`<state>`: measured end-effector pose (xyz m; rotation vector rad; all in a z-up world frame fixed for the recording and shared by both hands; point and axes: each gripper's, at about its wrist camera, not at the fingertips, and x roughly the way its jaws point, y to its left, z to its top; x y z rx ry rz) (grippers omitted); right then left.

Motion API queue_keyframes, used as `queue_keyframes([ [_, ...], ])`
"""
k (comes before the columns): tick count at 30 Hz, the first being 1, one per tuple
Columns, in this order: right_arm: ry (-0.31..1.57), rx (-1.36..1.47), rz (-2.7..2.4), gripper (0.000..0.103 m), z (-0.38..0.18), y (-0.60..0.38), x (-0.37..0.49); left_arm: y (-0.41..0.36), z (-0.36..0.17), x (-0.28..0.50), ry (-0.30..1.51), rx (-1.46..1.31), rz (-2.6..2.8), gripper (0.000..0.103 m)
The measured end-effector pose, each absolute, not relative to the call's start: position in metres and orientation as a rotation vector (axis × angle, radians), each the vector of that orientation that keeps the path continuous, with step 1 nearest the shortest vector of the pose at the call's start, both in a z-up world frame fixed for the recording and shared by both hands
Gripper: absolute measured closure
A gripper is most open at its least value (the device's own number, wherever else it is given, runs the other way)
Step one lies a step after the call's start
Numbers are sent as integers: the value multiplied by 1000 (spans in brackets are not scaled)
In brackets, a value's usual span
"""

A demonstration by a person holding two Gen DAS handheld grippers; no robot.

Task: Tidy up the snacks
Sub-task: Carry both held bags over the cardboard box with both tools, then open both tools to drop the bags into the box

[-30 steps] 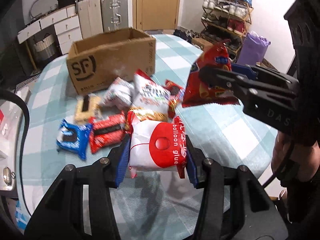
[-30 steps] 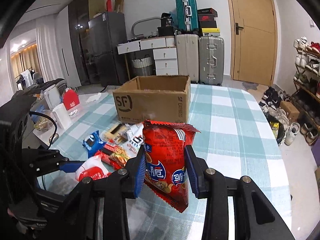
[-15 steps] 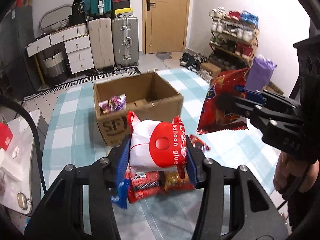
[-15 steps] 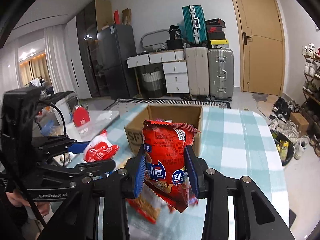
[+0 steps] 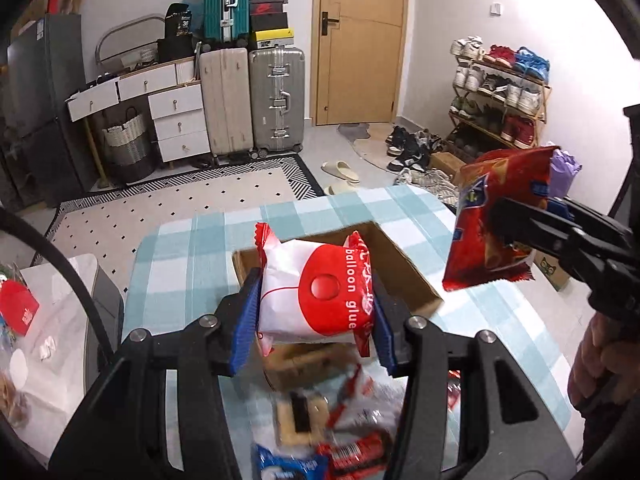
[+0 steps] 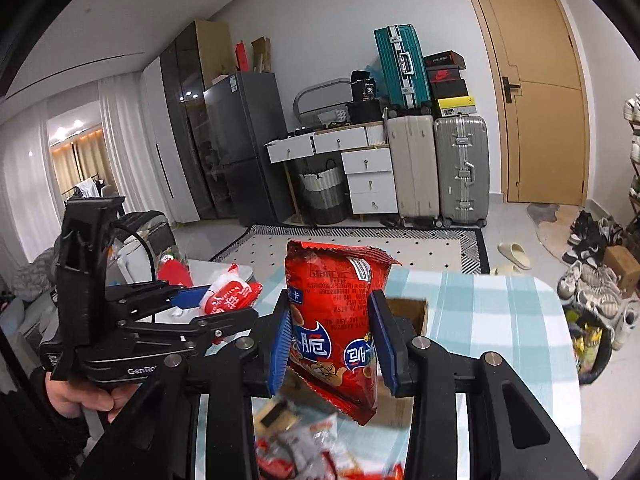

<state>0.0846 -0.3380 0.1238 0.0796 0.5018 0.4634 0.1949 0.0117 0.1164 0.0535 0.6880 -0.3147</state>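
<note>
Both packets carried over the cardboard box [image 5: 404, 268], ready to drop.
The left gripper [image 5: 314, 312] clamps the white-and-red packet [image 5: 316, 292], the right gripper [image 6: 334, 344] the red snack bag [image 6: 336, 320] (both above the opening); next: let go.

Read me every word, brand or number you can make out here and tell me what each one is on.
"balloon glue": white and red packet in the left gripper.
"GenRo", cut off: left gripper body, seen from the right wrist.
"36": black box on the drawers.
Red snack bag in the right gripper: Chinese characters and fine print, too small to read.
</note>
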Motion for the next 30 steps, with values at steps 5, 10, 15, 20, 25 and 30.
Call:
queue_keyframes([
  [5, 519, 76, 471, 66, 128, -327, 122, 9, 114, 248, 709, 30, -307, 57],
  [10, 555, 109, 476, 66, 121, -321, 162, 2, 99, 292, 739, 24, -294, 56],
  [15, 603, 105, 469, 66, 100, -313, 196, -2, 62, 327, 808, 16, -293, 56],
  [20, 670, 121, 461, 66, 72, -311, 225, -17, 29, 347, 879, 56, -280, 56],
  [25, 707, 148, 436, 66, 41, -315, 240, -24, 5, 365, 920, 46, -280, 56],
  [30, 736, 147, 439, 66, 23, -316, 242, -22, -23, 377, 984, -1, -299, 54],
])
